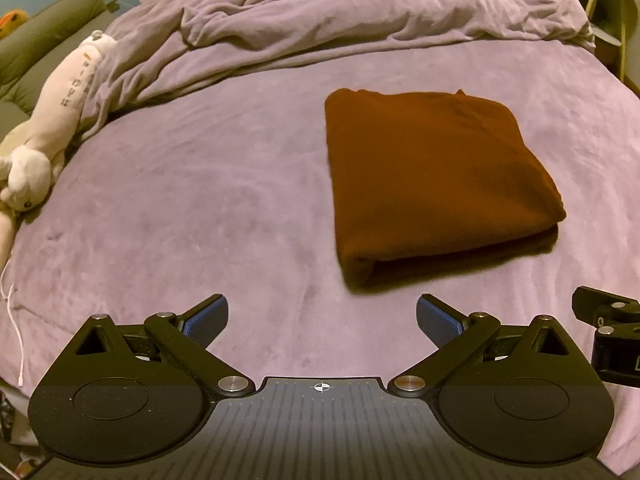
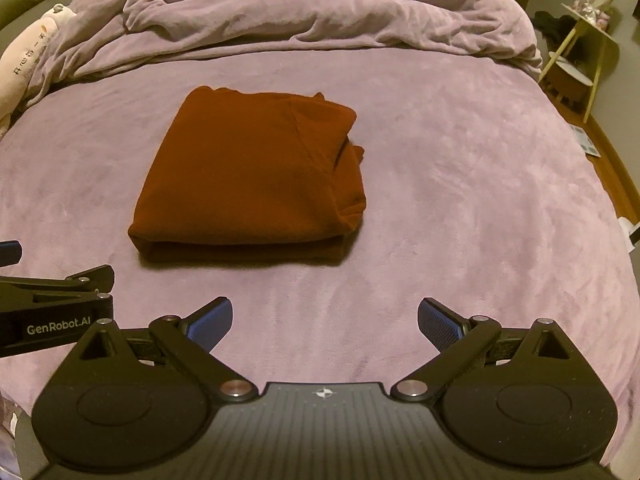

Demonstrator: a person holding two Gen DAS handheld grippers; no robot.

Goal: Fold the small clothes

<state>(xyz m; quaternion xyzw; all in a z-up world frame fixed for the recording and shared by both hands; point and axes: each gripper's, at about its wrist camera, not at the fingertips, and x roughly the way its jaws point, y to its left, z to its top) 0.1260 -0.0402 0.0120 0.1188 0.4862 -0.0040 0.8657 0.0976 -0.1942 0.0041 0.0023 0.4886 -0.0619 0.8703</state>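
A rust-brown garment (image 1: 432, 184) lies folded into a thick rectangle on the purple bedspread (image 1: 192, 208); the right wrist view shows the same garment (image 2: 248, 176) slightly left of centre, its layered edges stacked on the right side. My left gripper (image 1: 322, 318) is open and holds nothing, hovering short of the garment's near left corner. My right gripper (image 2: 325, 320) is open too, empty, pulled back from the garment's near edge. Part of the right gripper's body shows at the right edge of the left wrist view, and the left gripper's body at the left edge of the right wrist view.
A rumpled purple duvet (image 1: 360, 12) is bunched along the far side of the bed. A long white plush toy (image 1: 52, 120) lies at the left edge beside a green cushion (image 1: 36, 36). A small wooden stand (image 2: 576, 56) is on the floor to the right.
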